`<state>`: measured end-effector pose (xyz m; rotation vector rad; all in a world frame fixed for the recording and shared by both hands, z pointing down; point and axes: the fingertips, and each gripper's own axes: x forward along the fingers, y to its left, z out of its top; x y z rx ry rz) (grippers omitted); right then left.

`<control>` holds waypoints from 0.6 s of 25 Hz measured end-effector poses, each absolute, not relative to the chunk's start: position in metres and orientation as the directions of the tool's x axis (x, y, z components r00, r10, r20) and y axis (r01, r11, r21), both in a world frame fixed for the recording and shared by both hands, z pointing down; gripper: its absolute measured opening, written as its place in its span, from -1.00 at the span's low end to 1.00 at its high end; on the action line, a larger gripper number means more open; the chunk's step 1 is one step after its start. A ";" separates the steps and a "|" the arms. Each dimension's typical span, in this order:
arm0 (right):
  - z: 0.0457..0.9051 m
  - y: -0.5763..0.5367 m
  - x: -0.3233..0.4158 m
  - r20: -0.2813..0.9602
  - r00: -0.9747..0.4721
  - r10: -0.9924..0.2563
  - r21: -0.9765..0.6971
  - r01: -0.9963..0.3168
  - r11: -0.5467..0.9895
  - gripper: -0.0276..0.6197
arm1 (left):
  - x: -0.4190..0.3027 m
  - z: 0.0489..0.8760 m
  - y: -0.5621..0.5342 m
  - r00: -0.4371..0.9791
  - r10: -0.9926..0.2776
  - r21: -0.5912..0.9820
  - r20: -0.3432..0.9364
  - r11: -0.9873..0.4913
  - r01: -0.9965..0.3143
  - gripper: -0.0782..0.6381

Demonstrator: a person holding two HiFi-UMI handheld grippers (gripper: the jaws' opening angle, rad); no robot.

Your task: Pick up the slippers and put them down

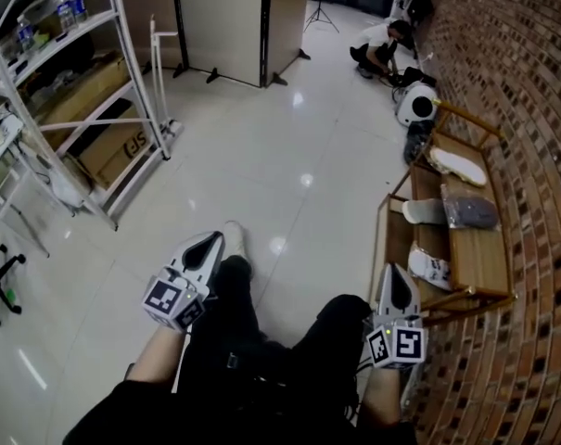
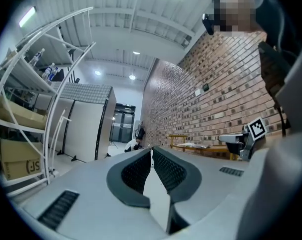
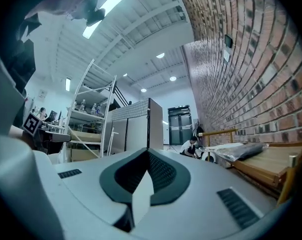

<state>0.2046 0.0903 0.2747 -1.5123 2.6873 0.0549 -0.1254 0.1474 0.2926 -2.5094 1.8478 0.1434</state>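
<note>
Far left: white shelving rack [image 1: 81, 109], tilted in the frame, with bottles [image 1: 71, 3] on an upper shelf and cardboard boxes [image 1: 122, 151] low down. Pale glossy floor [image 1: 289, 146] runs across the room. Left gripper [image 1: 212, 240] is held level over the wearer's dark trousers [image 1: 261, 341]. In the left gripper view [image 2: 151, 151] its jaws are clenched tip to tip, with nothing between them. A white shoe [image 1: 235, 237] shows just beside its tip. Centre back: a tall partition panel [image 1: 234, 21] on dark feet. Right of that, a person [image 1: 382, 49] crouches on the floor near the wall, with a round white object [image 1: 417, 105] just this side of them. Right gripper [image 1: 398, 272] is also level, at the near end of a low wooden shoe rack [image 1: 484, 258]. In the right gripper view [image 3: 148, 151] its jaws are pressed together and empty. The slippers all lie on the rack, apart from both grippers. A white slipper [image 1: 458, 165] lies at the far end. A pale slipper [image 1: 424, 211] lies just beside a grey slipper [image 1: 470, 213] in the middle. A patterned slipper [image 1: 431, 269] is nearest the right gripper. Which tier each sits on cannot be told. Far right: brick wall [image 1: 530, 109], with the rack set along it.
</note>
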 end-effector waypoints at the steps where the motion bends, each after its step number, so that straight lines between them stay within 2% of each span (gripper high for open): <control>1: 0.273 0.085 0.201 -0.074 -0.516 -0.854 0.005 -0.856 0.517 -0.89 | -0.125 0.290 0.141 0.297 -0.950 0.026 -0.092 -0.301 -0.953 -0.74; 15: 0.300 -0.040 0.135 -0.054 -0.524 -0.850 -0.002 -0.851 0.525 -0.89 | -0.153 0.321 0.005 0.294 -0.955 0.046 -0.048 -0.296 -0.954 -0.74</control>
